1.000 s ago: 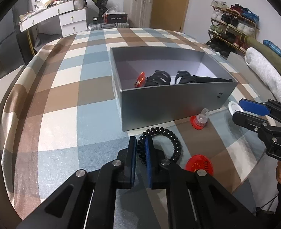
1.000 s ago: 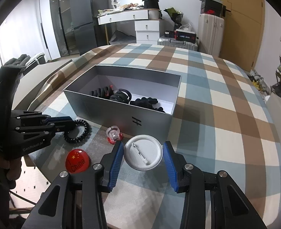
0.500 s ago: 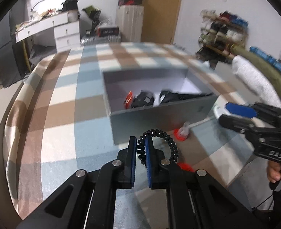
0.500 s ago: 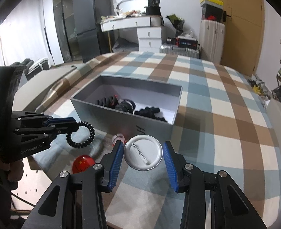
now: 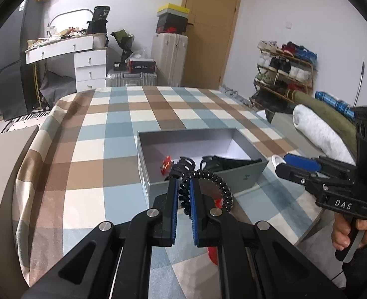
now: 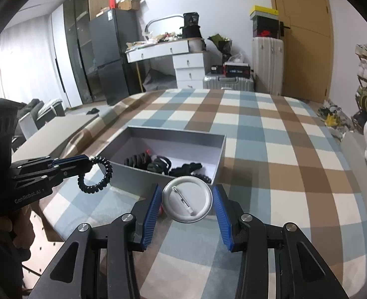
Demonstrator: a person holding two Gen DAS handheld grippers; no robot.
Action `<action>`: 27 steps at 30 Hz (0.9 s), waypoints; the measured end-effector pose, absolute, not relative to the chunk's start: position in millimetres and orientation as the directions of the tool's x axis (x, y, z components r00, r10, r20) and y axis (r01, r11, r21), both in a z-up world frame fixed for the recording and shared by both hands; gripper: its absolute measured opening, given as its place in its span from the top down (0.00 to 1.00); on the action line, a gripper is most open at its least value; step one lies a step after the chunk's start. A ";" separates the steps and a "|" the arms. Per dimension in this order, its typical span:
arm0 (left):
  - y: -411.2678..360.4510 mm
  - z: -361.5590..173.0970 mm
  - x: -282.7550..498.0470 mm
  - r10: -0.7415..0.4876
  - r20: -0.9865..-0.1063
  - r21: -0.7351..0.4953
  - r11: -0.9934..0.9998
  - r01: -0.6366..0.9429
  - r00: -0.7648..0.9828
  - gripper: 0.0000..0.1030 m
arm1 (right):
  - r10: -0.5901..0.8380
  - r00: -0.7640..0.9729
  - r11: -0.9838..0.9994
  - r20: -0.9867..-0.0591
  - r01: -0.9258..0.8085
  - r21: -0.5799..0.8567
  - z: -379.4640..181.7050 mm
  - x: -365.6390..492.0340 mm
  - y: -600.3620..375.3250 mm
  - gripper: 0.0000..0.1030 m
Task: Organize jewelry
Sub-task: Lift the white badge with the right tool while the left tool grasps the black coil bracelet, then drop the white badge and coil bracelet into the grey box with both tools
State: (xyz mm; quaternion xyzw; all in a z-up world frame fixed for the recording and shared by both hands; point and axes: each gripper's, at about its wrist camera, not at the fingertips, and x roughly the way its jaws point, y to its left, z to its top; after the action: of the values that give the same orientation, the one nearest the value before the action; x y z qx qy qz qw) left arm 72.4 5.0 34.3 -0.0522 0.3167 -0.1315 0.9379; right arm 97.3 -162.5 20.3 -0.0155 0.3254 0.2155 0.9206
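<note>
My left gripper (image 5: 184,186) is shut on a black coil hair tie (image 5: 223,189) and holds it in the air just before the near wall of the grey box (image 5: 248,174). The same hair tie (image 6: 97,173) hangs from the left gripper (image 6: 90,160) in the right wrist view. My right gripper (image 6: 187,196) is shut on a white round pin badge (image 6: 187,199), back side up, held above the table near the grey box (image 6: 218,159). Several black hair ties (image 6: 158,163) and a small red item (image 5: 166,165) lie inside the box.
A checked cloth covers the table (image 5: 113,134). A red badge (image 5: 212,253) lies on the table under my left gripper, partly hidden. A small red item (image 6: 160,210) shows beneath the right gripper. A folded grey towel (image 5: 315,129) lies to the right, off the table.
Both grippers have lifted their items off the table and risen. The hair tie and the white badge now hang in the air near the box's front wall.
</note>
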 end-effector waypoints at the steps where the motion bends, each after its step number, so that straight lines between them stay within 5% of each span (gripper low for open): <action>1: 6.1 35.0 73.8 -0.281 -0.577 -0.187 0.959 0.211 0.767 0.95 | 0.387 0.697 0.907 -0.604 -0.406 0.112 20.8 98.1 -162.6 0.60; 27: 7.1 27.3 102.9 -0.223 -0.525 -0.192 0.971 0.140 0.821 0.95 | 0.378 0.705 0.910 -0.600 -0.403 0.099 20.3 132.5 -133.2 0.59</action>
State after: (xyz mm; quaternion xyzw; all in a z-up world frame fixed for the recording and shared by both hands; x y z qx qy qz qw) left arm 102.9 7.1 27.3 -0.0724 0.2831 -0.0954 0.9516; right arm 132.5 -133.2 20.3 -0.0199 0.3203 0.2114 0.9232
